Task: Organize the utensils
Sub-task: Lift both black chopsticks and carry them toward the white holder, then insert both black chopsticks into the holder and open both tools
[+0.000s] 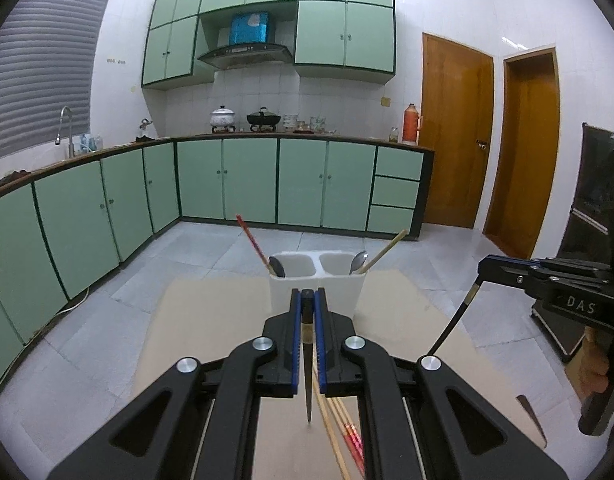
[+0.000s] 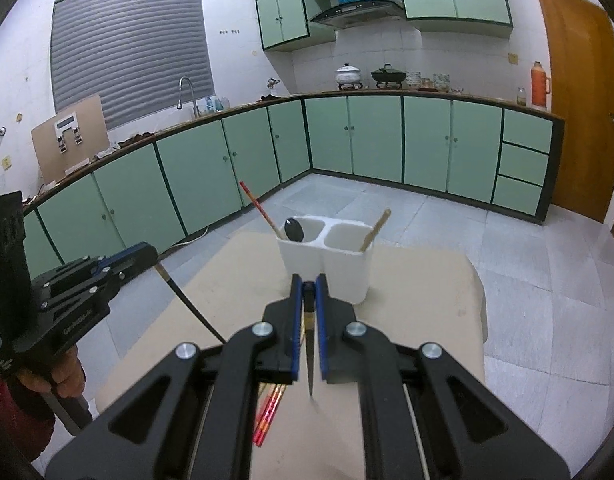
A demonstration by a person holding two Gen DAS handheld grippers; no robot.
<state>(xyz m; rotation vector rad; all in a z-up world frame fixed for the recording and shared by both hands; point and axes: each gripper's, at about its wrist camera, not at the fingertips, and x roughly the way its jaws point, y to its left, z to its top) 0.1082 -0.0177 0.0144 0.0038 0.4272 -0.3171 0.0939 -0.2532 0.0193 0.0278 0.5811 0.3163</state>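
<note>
We see a white 2-compartment utensil holder point(image 1: 317, 288) standing upright toward the far end of a tan table point(image 1: 211, 320); its left compartment holds a red chopstick point(image 1: 253, 246) and a spoon point(image 1: 277, 266), and its right compartment holds a second spoon point(image 1: 358, 261) and a bamboo chopstick point(image 1: 385, 250), each chopstick leaning outward over the rim. Just in front of the holder, the left gripper point(image 1: 307, 304) is clenched on 1 dark chopstick point(image 1: 308, 376), whose thin tip points down toward the tabletop. The right gripper point(image 2: 308, 292) is likewise clamped on another dark chopstick point(image 2: 309, 360), tip hanging down over the table. In each wrist view, we see the other gripper off to the side with its chopstick slanting down from the closed jaws. On the table beneath the grippers lie loose chopsticks, red ones point(image 2: 269, 412) and bamboo ones point(image 1: 331, 432), close together. A hand point(image 2: 65, 378) in a red sleeve point(image 2: 15, 412) grips the left handle. Beyond the table are a grey tiled floor, green cabinets point(image 1: 227, 180), a sink tap point(image 1: 65, 124), pots on the counter and wooden doors point(image 1: 457, 128)
</note>
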